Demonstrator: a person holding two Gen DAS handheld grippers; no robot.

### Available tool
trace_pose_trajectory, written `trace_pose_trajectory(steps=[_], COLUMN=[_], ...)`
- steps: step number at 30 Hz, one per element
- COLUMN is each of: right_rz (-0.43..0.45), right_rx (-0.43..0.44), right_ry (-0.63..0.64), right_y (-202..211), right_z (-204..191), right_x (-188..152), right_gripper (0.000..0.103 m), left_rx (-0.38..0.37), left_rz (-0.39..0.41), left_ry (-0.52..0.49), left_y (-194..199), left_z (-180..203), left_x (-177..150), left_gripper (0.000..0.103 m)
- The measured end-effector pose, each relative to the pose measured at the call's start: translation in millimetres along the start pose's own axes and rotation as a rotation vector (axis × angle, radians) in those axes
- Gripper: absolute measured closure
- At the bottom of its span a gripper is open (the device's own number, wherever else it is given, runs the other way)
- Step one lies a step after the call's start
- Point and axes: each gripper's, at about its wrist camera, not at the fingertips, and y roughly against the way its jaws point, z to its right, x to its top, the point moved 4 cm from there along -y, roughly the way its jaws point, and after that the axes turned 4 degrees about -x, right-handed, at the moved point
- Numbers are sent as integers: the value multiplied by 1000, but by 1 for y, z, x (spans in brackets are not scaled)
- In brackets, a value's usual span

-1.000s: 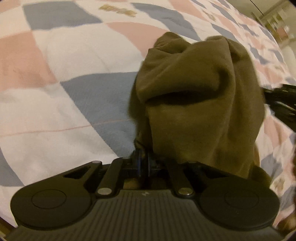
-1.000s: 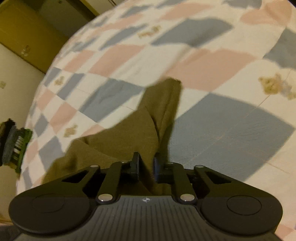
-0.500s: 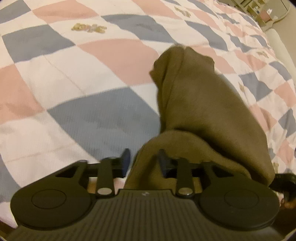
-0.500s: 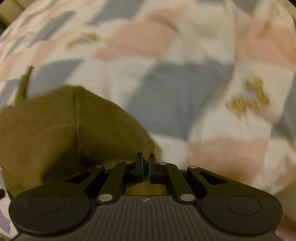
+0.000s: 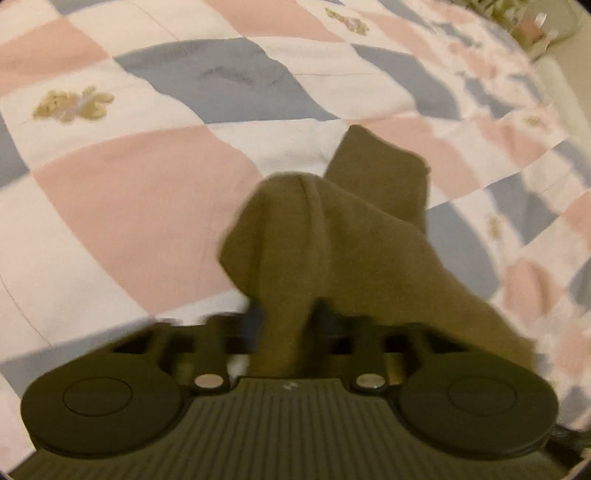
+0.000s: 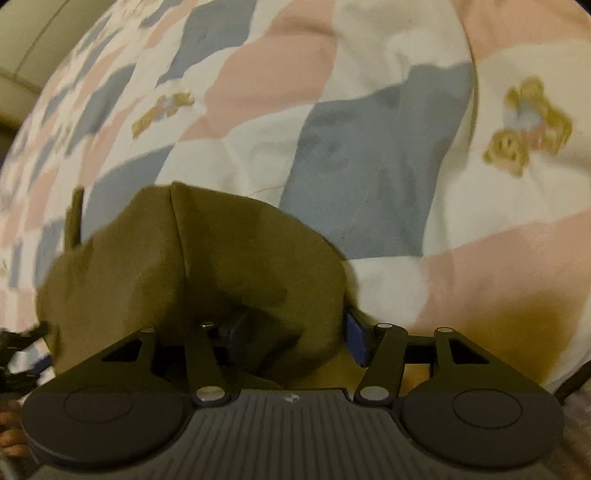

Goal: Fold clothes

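An olive-green garment (image 5: 351, 240) lies bunched on the checked quilt (image 5: 129, 203) and runs from the middle of the left wrist view down to the camera. My left gripper (image 5: 288, 321) is open, and a fold of the cloth lies loose between its blurred fingers. In the right wrist view the same garment (image 6: 221, 258) is heaped at the lower left over the quilt (image 6: 369, 166). My right gripper (image 6: 295, 332) is wide open. Cloth covers its left finger, while the blue pad (image 6: 354, 339) of its right finger shows bare.
The quilt of pink, grey-blue and white squares with teddy-bear prints fills both views. Cluttered shelving (image 5: 528, 26) stands past the bed at the far right. The other gripper (image 6: 18, 350) and a person's fingers (image 6: 11, 424) show at the left edge.
Both grippers were shut on the garment a second ago. The left one opened first, then the right spread wide. The cloth has sunk onto the quilt.
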Motion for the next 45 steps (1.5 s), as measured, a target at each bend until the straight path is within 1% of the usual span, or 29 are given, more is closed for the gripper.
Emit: trace_pose_trajectory(steps=[1, 2, 3, 7, 9, 12, 14, 15, 17, 18, 19, 20, 21, 22, 24, 25, 27, 31, 33, 34, 36, 38, 39, 40, 41, 42, 43, 44, 45], right_rz=[12, 32, 63, 253, 355, 475, 557, 595, 655, 655, 637, 614, 585, 555, 510, 487, 424, 202, 117, 74, 5, -6, -7, -4, -6, -13, -28, -44, -60], right_rx=[21, 37, 57, 164, 227, 362, 439, 474, 523, 524, 520, 501, 465, 432, 402, 394, 359, 285, 261, 249, 227, 216, 209, 203, 204, 203, 199, 193, 182], right_ry=[-15, -13, -1, 92, 150, 231, 298, 327, 368, 377, 380, 381, 378, 378, 378, 380, 383, 344, 340, 338, 342, 383, 402, 415, 426, 439, 454, 463, 466], right_y=[1, 4, 11, 66, 100, 147, 176, 188, 201, 197, 189, 179, 168, 157, 138, 127, 102, 39, 14, 1, -20, -30, -36, -42, -49, -56, -62, -68, -72], right_z=[-1, -4, -10, -51, -78, -123, -154, -170, -200, -213, -226, -237, -245, -250, -247, -242, -222, -174, -162, -156, -147, -154, -158, -161, -166, -170, -174, -177, -178], right_x=[1, 3, 6, 27, 40, 57, 62, 65, 75, 81, 88, 95, 101, 105, 104, 99, 84, 47, 30, 22, 6, -4, -7, -7, -6, -6, -5, -6, -7], right_gripper=[83, 94, 97, 97, 97, 97, 97, 97, 97, 95, 84, 80, 63, 50, 48, 43, 37, 37, 37, 37, 37, 34, 33, 32, 32, 34, 45, 82, 98], left_rx=[4, 7, 10, 5, 39, 87, 125, 164, 239, 256, 273, 289, 306, 322, 355, 366, 307, 225, 181, 167, 173, 207, 201, 194, 174, 158, 171, 184, 198], left_rz=[21, 63, 105, 303, 436, 624, 715, 723, 734, 701, 668, 635, 603, 570, 503, 467, 347, 111, 40, 24, 5, -12, -13, -14, -12, -10, -4, 12, 28], left_ry=[-26, -47, -69, -99, -124, -135, -138, -133, -121, -104, -86, -69, -51, -34, 1, 21, 94, 187, 235, 256, 280, 304, 315, 323, 319, 312, 291, 253, 215], left_y=[6, 21, 35, 117, 171, 251, 292, 298, 310, 301, 292, 283, 274, 265, 248, 238, 206, 141, 117, 108, 91, 74, 69, 65, 64, 64, 66, 74, 81], left_z=[4, 8, 11, 20, 23, 19, 12, 6, -5, -14, -24, -33, -42, -51, -69, -78, -98, -114, -113, -112, -113, -117, -118, -118, -116, -114, -111, -107, -103], left_x=[0, 3, 5, 27, 40, 57, 68, 78, 97, 95, 93, 91, 89, 88, 84, 80, 40, -40, -70, -79, -86, -87, -87, -87, -83, -80, -78, -78, -78], left_gripper=[93, 95, 97, 97, 97, 97, 96, 94, 75, 64, 56, 51, 40, 37, 37, 37, 37, 37, 37, 33, 27, 31, 44, 71, 83, 100, 100, 100, 100])
